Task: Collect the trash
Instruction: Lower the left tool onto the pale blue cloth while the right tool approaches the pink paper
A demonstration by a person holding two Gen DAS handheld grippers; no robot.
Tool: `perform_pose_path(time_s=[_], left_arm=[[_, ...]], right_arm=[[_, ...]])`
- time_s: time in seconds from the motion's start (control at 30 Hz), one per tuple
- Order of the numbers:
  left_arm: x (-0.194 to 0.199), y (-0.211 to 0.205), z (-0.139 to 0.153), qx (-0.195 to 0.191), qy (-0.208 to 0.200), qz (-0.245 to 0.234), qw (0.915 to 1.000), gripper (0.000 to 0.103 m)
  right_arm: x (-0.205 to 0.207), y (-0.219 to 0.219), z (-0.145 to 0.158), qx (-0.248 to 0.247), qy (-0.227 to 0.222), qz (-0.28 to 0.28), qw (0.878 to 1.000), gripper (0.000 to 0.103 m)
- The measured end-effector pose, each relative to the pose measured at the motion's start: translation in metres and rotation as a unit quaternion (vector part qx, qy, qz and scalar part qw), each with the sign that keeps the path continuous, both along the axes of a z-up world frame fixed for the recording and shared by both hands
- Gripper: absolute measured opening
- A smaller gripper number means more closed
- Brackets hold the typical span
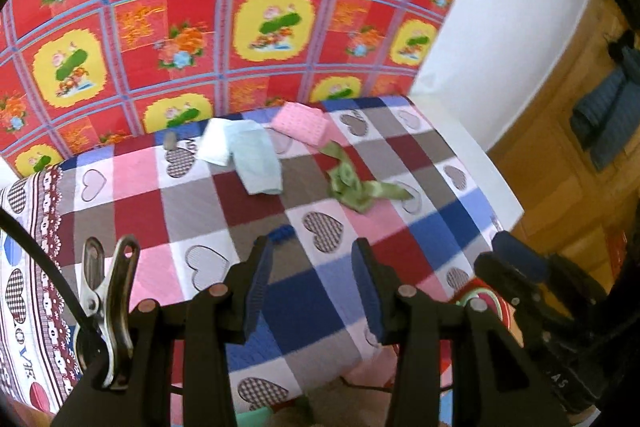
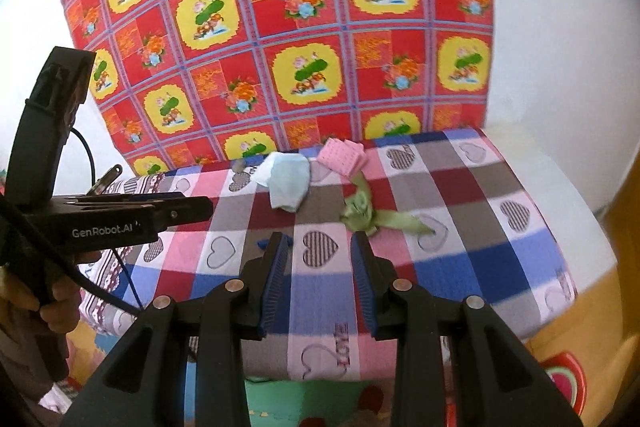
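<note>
Left hand-held gripper (image 1: pixel 312 279), bottom centre of left wrist view: jaws part-open, nothing between pads. Right hand-held gripper (image 2: pixel 320 267): same, part-open, empty. Both above checked heart-print cloth on counter (image 2: pixel 460 267). Mid-frame: crumpled green ribbon (image 1: pixel 352 187). Beyond it: pale blue-white tissue wad (image 1: pixel 244 153), pink packet (image 1: pixel 300 125) near far edge. Behind: red floral cloth (image 1: pixel 240 7).

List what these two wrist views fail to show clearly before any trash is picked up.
- Small blue object: in both views a gripper finger covers most of it; identity unclear.
- Small grey item beside the pale tissue: too small and blurred in both views.
- Any trash bin: none is in either view.
- Floor under the table: cut off by the lower edge and by the right gripper.
- Pink packet: print too small to read.
</note>
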State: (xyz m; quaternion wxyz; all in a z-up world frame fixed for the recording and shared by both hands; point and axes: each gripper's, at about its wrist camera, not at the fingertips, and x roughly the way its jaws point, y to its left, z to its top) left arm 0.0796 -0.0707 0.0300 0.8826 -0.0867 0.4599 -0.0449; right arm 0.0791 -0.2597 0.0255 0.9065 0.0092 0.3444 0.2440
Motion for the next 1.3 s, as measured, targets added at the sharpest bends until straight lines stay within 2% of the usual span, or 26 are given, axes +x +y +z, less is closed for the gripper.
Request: perform_pose_path(time_s=[0.3, 0.6, 0.93, 1.13, 1.2, 1.3], left_arm=[[0.045, 0.020, -0.013, -0.007, 0.022, 0.061, 0.9978, 0.043], [0.101, 0.017, -0.024, -0.006, 0.030, 0.099, 0.9946, 0.043], [0.146, 0.014, -0.058, -0.007, 0.061, 0.131, 0.9895, 0.043], [0.167, 0.020, -0.090, -0.037, 0.098, 0.147, 0.9836, 0.048], [0.173, 0.020, -0.100, -0.034, 0.108, 0.153, 0.9816, 0.049], [0.181, 0.021, -0.112, -0.025, 0.122, 0.165, 0.9785, 0.057]], right_arm=[[0.062, 0.008, -0.001, 0.007, 0.005, 0.046, 0.999, 0.034], [0.135, 0.007, -0.008, 0.012, 0.015, 0.083, 0.996, 0.034], [0.192, 0.010, -0.025, 0.009, 0.035, 0.118, 0.992, 0.034], [0.222, 0.021, -0.039, 0.005, 0.041, 0.146, 0.988, 0.034], [0.230, 0.025, -0.043, 0.005, 0.045, 0.153, 0.987, 0.034], [0.240, 0.031, -0.050, 0.004, 0.050, 0.164, 0.985, 0.034]])
